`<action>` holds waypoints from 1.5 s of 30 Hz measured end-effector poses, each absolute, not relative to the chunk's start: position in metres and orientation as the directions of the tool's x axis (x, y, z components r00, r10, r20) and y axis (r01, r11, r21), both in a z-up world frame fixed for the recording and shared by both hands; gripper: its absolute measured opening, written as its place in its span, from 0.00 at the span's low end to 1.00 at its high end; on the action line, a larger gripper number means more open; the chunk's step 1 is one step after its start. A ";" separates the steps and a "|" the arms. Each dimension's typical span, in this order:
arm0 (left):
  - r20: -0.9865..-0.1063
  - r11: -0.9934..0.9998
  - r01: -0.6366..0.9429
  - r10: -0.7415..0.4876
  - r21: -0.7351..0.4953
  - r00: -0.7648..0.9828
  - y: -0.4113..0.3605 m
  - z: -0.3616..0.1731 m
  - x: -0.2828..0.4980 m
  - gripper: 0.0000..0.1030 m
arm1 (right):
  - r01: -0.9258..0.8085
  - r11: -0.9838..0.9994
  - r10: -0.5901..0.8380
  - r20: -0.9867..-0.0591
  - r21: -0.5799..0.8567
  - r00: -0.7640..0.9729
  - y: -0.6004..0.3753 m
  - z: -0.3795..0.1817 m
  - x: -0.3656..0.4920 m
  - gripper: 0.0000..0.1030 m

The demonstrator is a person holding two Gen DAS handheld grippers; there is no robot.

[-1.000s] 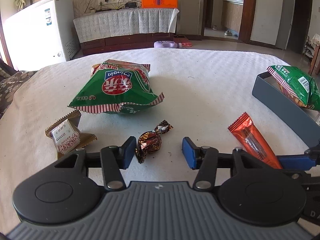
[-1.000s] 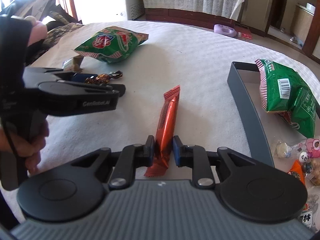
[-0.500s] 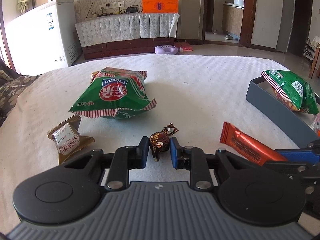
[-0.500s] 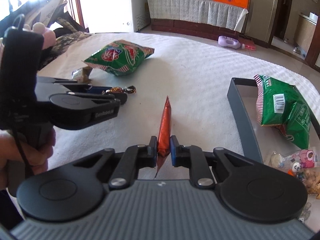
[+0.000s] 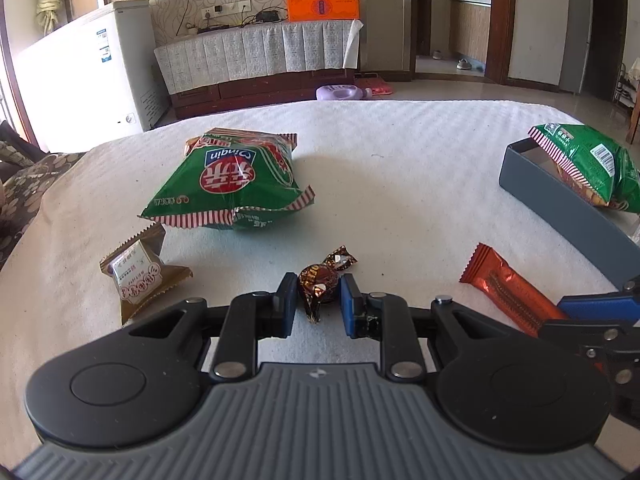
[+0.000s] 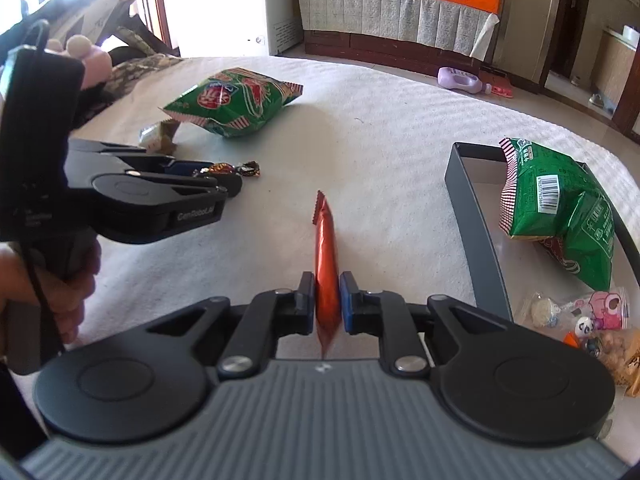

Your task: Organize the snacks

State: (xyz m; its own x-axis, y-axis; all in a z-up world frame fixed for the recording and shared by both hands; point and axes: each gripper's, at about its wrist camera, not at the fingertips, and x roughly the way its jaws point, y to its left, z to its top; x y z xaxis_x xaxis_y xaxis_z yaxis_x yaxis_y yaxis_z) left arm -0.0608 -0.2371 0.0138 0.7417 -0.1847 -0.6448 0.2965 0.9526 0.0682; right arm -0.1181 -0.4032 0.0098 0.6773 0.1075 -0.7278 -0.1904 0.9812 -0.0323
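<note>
left gripper (image 5: 318, 300) clamps a brown foil candy (image 5: 320, 280) on a white table (image 5: 400, 184); right gripper (image 6: 326, 300) clamps an orange snack bar (image 6: 326, 264) beside a grey tray (image 6: 476, 232).

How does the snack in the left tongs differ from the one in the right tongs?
The brown foil candy in the left tongs is short, round and twist-ended; the orange bar in the right tongs is long, flat and crimp-ended. The candy's wrapper crinkles; the bar's is smooth. Both are pinched between pads.
</note>
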 end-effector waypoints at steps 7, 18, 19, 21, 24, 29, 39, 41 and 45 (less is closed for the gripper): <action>-0.644 0.950 0.302 -0.183 0.078 0.743 -0.239 0.013 -0.061 0.26 | -0.221 0.973 0.101 -0.751 -0.061 0.653 -0.393 -0.001 -0.106 0.21; -0.638 0.950 0.303 -0.185 0.080 0.747 -0.241 0.021 -0.064 0.26 | -0.210 0.978 0.166 -0.674 0.017 0.720 -0.403 0.032 -0.128 0.17; -0.636 0.949 0.305 -0.184 0.085 0.750 -0.243 0.023 -0.065 0.26 | -0.206 0.978 0.169 -0.669 0.025 0.724 -0.405 0.035 -0.130 0.17; -0.633 0.949 0.305 -0.185 0.085 0.752 -0.245 0.025 -0.066 0.26 | -0.195 0.980 0.173 -0.657 0.040 0.734 -0.410 0.039 -0.133 0.17; -0.628 0.948 0.309 -0.192 0.081 0.754 -0.250 0.030 -0.067 0.26 | -0.187 0.980 0.185 -0.634 0.064 0.751 -0.417 0.047 -0.139 0.17; -0.620 0.940 0.330 -0.210 0.083 0.756 -0.261 0.038 -0.072 0.26 | -0.186 0.980 0.189 -0.607 0.069 0.772 -0.424 0.057 -0.146 0.17; -0.616 0.929 0.361 -0.236 0.085 0.751 -0.287 0.049 -0.078 0.26 | -0.177 0.982 0.181 -0.585 0.065 0.790 -0.439 0.067 -0.158 0.17; -0.614 0.927 0.367 -0.242 0.084 0.751 -0.292 0.050 -0.080 0.26 | -0.176 0.982 0.180 -0.581 0.064 0.794 -0.441 0.069 -0.160 0.17; -0.609 0.921 0.380 -0.256 0.081 0.751 -0.302 0.053 -0.082 0.26 | -0.169 0.984 0.170 -0.575 0.056 0.801 -0.446 0.071 -0.164 0.17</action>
